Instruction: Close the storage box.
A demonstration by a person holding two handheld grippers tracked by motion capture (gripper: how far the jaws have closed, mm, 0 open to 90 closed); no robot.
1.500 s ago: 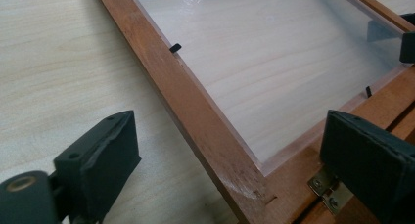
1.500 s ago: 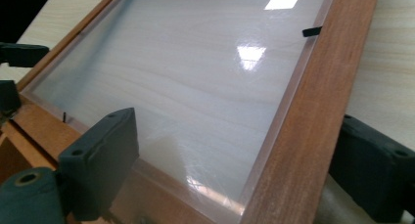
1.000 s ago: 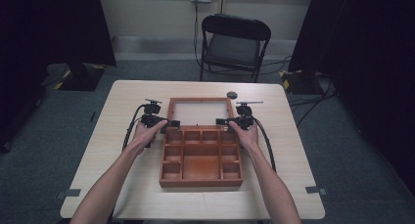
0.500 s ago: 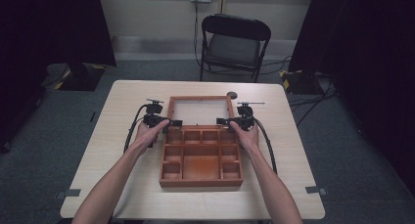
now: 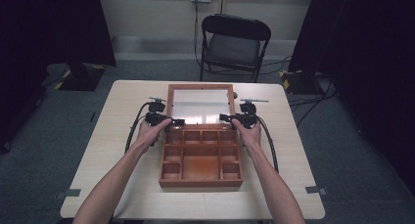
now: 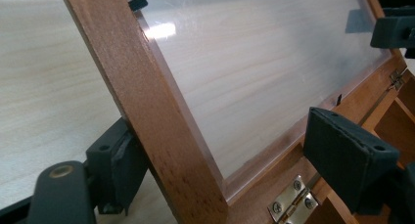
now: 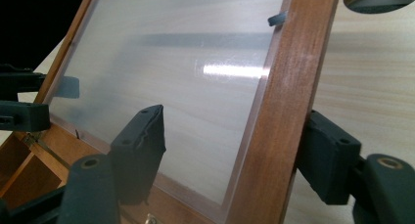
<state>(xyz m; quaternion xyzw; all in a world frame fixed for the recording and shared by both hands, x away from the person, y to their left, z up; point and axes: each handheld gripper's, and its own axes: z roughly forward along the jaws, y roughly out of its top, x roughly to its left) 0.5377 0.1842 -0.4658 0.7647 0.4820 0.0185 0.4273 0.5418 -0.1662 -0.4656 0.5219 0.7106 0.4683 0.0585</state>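
I hold a tool in each hand at a pale wooden counter [image 5: 122, 136]. Between the two tools sits a brown wooden box [image 5: 200, 158] with open compartments, its nearer part lying toward me from both tools. The box's lid [image 5: 200, 104], a wooden frame around a clear pane, is swung open and leans back beyond the tools.

My left tool [image 5: 172, 122] straddles the lid's left frame rail [image 6: 161, 116]: its jaws stand spread, one outside the rail, the other over the pane, grasping nothing. A brass hinge [image 6: 291, 202] lies just below the inner jaw.

My right tool [image 5: 226, 118] straddles the right frame rail [image 7: 279, 116] in the same way, jaws apart; whether either touches the wood I cannot tell.

A black folding chair [image 5: 234, 45] stands beyond the counter.
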